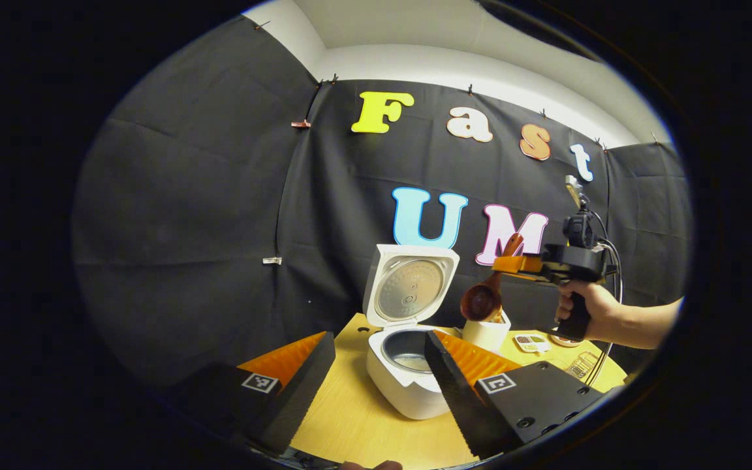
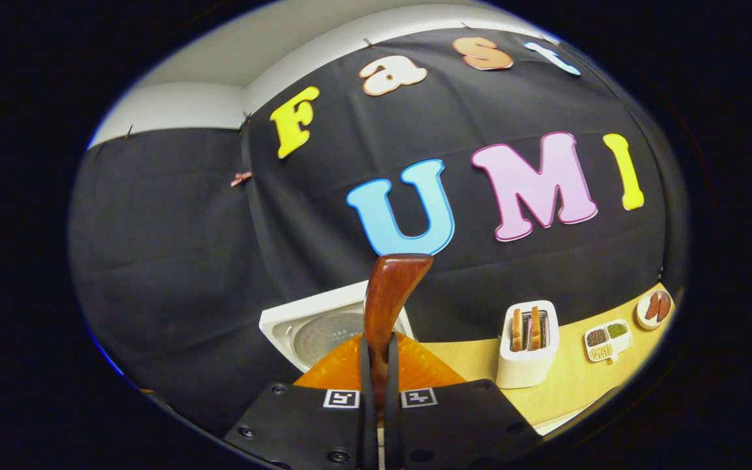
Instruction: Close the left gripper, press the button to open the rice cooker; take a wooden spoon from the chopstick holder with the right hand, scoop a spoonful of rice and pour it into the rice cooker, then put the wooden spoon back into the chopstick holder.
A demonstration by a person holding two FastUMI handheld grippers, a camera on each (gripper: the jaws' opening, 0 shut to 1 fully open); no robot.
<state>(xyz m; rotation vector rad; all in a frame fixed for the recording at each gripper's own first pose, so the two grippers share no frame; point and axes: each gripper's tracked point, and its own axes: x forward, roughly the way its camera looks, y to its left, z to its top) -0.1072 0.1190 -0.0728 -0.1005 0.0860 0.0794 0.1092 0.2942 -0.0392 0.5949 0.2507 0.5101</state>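
Note:
The white rice cooker (image 1: 407,385) stands on the wooden table (image 1: 350,424) with its lid (image 1: 410,287) swung up; its inner pot is visible. My left gripper (image 1: 376,375) hangs open just in front of it, one finger on each side. Farther right, a hand holds my right gripper (image 1: 512,264), shut on the handle of the wooden spoon (image 1: 482,301). The spoon's bowl hangs down just above the white chopstick holder (image 1: 488,334). In the right gripper view the spoon handle (image 2: 389,294) rises from between the pressed fingers of the right gripper (image 2: 379,375), with the cooker lid (image 2: 311,333) behind.
A white toaster (image 2: 527,356) with bread slices stands to the right, then a small divided dish (image 2: 606,339) and a round plate (image 2: 655,307). The divided dish (image 1: 531,341) also lies beside the holder. Black cloth walls close in behind the table.

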